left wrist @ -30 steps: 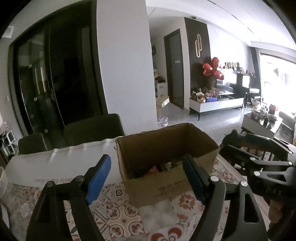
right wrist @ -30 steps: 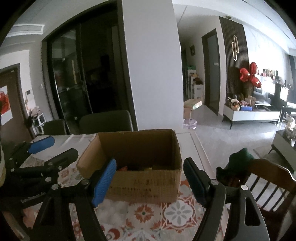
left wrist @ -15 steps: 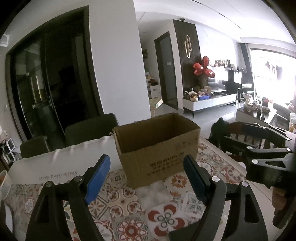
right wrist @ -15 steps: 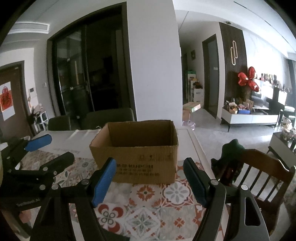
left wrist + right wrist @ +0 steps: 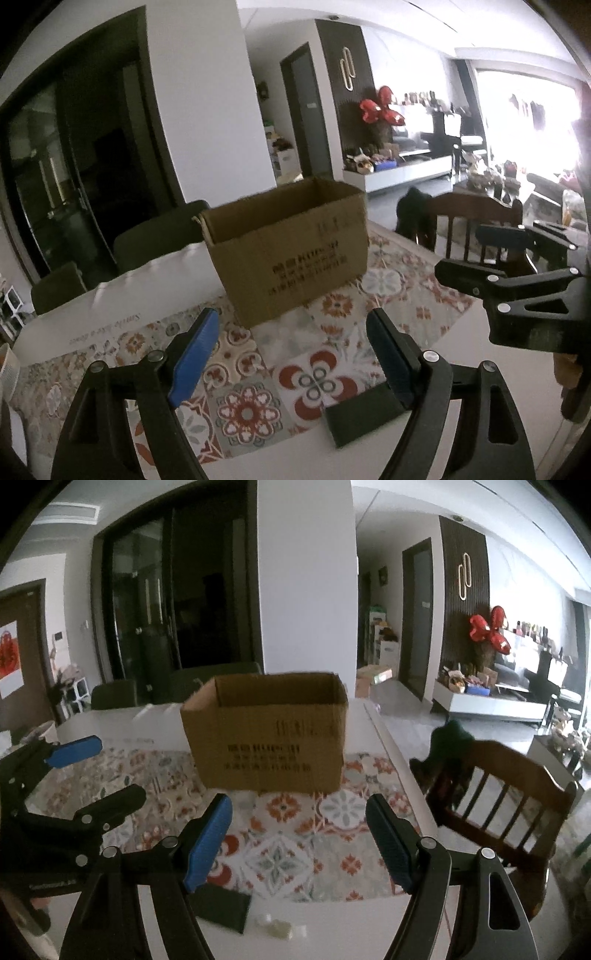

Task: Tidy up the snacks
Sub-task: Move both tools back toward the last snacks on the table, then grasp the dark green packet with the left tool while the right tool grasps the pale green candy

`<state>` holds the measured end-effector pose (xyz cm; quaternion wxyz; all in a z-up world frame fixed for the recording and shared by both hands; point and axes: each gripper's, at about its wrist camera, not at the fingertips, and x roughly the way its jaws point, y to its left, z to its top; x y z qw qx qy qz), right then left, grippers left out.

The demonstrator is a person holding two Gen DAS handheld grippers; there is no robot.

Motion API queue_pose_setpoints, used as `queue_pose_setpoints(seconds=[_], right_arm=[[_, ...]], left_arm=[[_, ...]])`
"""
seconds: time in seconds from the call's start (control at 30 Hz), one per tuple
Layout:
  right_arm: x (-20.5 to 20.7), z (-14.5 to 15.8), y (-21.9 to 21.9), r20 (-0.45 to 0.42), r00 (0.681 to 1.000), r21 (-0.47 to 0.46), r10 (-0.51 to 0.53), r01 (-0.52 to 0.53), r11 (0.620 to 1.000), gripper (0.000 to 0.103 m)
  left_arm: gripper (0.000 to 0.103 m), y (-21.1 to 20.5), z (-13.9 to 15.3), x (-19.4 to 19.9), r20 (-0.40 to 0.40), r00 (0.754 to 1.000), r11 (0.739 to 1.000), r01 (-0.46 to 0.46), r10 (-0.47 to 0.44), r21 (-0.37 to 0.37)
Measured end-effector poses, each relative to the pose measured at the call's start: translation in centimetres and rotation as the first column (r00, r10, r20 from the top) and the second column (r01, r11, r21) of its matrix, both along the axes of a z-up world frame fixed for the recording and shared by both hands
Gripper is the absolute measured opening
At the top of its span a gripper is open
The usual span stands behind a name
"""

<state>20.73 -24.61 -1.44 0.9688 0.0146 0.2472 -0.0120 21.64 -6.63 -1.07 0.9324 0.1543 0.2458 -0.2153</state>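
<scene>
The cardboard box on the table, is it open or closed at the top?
Open. The cardboard box stands upright with no flaps over its top; the inner walls show. Its contents cannot be seen.

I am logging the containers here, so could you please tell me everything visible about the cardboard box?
The cardboard box is plain brown corrugated card, open at the top, with dark printed text on its near side. It stands upright on the patterned tablecloth, beyond both grippers, and nothing touches it. Its inside is hidden from these angles.
</scene>
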Motion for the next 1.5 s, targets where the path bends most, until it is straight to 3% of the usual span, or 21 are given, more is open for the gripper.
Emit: queue_pose_setpoints(seconds=[0.27,0.53,0.67,0.97,1.07,1.33,1.5], right_arm=[[-1.6,-2.6,0.9,-0.069,0.998,-0.025,0.002,-0.004,1.000,0.076],[-2.4,-5.5,1.7,-0.133,0.991,-0.041,0.010,-0.016,0.999,0.075],[-2.2,-7.1,2.4,-0.168,0.985,-0.065,0.024,-0.035,0.997,0.075],[-1.8,-10.1,3.7,-0.240,0.969,-0.189,0.060,-0.107,0.976,0.075],[-1.6,-10.7,4.2,-0.260,0.961,-0.223,0.093,-0.154,0.963,0.075],[-0.5,-11.8,3.9,-0.295,0.949,-0.216,0.111,-0.180,0.960,0.063],[0.1,-12.6,3.8,-0.328,0.934,-0.182,0.140,-0.208,0.961,0.058]], left_arm=[[0.082,-0.2,-2.8,-1.5,-0.031,0.996,0.995,0.087,-0.085,0.050],[0.082,-0.7,-5.7,-2.2,-0.065,0.980,0.973,0.193,-0.186,0.130],[0.082,-1.3,-7.3,-2.3,-0.078,0.963,0.944,0.267,-0.257,0.192],[0.081,-2.6,-10.7,-1.8,-0.184,0.895,0.848,0.445,-0.407,0.288],[0.081,-2.9,-11.3,-1.3,-0.213,0.874,0.830,0.483,-0.437,0.279],[0.080,-3.3,-12.1,0.7,-0.292,0.840,0.832,0.520,-0.457,0.195],[0.078,-3.5,-12.7,1.7,-0.357,0.797,0.815,0.562,-0.487,0.141]])
